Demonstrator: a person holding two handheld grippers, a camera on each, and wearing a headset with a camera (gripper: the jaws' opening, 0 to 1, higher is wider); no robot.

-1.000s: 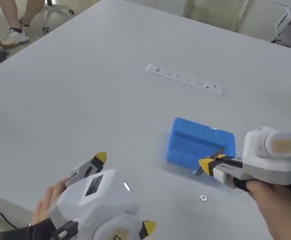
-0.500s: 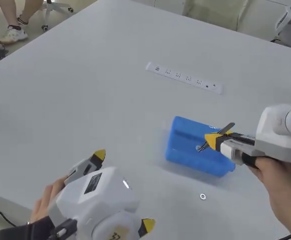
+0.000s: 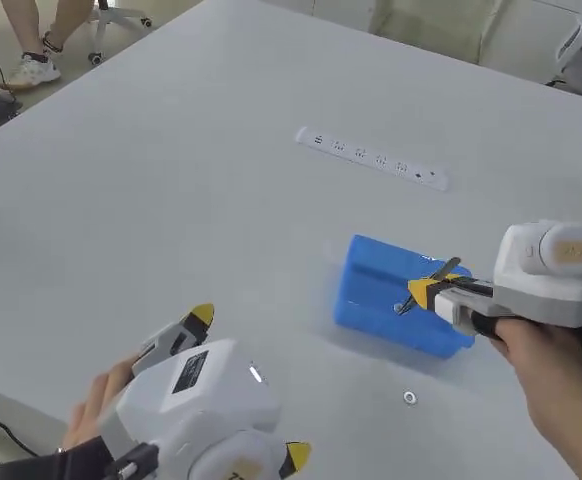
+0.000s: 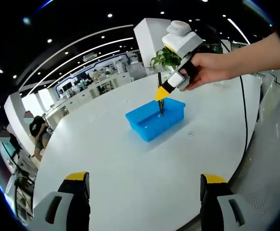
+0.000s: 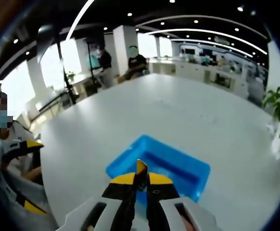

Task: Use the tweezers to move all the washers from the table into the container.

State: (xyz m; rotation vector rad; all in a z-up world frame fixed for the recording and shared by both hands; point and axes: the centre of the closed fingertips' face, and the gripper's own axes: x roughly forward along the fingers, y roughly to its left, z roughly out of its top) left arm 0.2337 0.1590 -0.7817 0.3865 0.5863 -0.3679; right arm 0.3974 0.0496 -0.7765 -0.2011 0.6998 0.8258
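Observation:
A blue container [image 3: 396,312] stands on the white table [image 3: 171,200]. My right gripper [image 3: 427,291] is shut on the metal tweezers [image 3: 411,299], whose tips point down into the container. From the left gripper view the tweezers [image 4: 160,103] hang upright over the container [image 4: 152,120] below the right gripper [image 4: 178,45]. One small washer [image 3: 409,398] lies on the table in front of the container, also seen as the washer [image 4: 190,134]. My left gripper [image 3: 249,388] is open and holds nothing at the near left. I cannot tell whether the tweezers hold a washer.
A white power strip [image 3: 371,160] lies further back on the table. An office chair and a person's feet [image 3: 31,60] are past the far left corner. The right gripper view shows the container [image 5: 178,168] below the tweezers [image 5: 141,169] and the left gripper [image 5: 15,144] at its left edge.
The right gripper carried the tweezers from the table just in front of the container, near the washer, up and over the container. The left gripper has stayed put.

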